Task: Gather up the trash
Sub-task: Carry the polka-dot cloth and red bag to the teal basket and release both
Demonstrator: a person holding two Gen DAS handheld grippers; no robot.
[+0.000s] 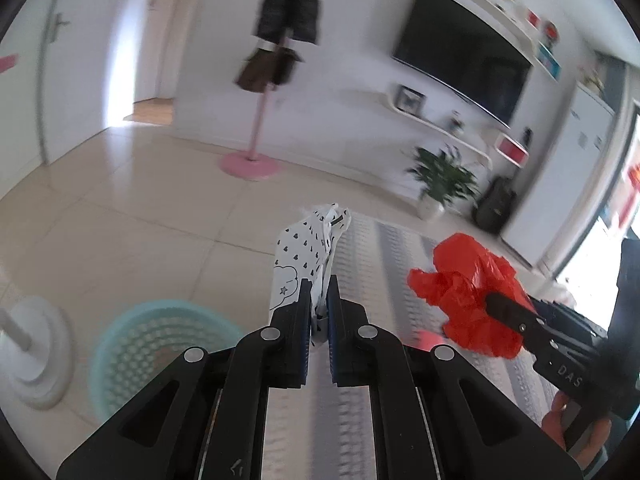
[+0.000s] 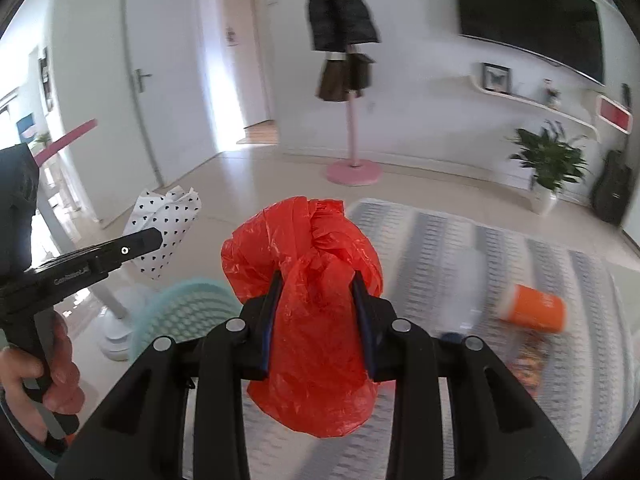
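My left gripper [image 1: 319,294] is shut on a white wrapper with black hearts [image 1: 306,248], held up in the air. It also shows in the right wrist view [image 2: 166,226], with the left gripper [image 2: 154,238] at the left. My right gripper [image 2: 316,280] is shut on a crumpled red plastic bag [image 2: 316,320]. In the left wrist view the red bag [image 1: 472,292] and the right gripper [image 1: 492,300] are at the right. A teal mesh trash basket [image 1: 160,344] stands on the floor below left, also in the right wrist view [image 2: 188,304].
An orange cup [image 2: 534,306] and a colourful wrapper [image 2: 528,360] lie on the grey striped rug [image 2: 460,248]. A white stand base [image 1: 36,356] is beside the basket. A pink coat stand [image 1: 250,164], a potted plant [image 1: 442,184] and a TV wall are farther off.
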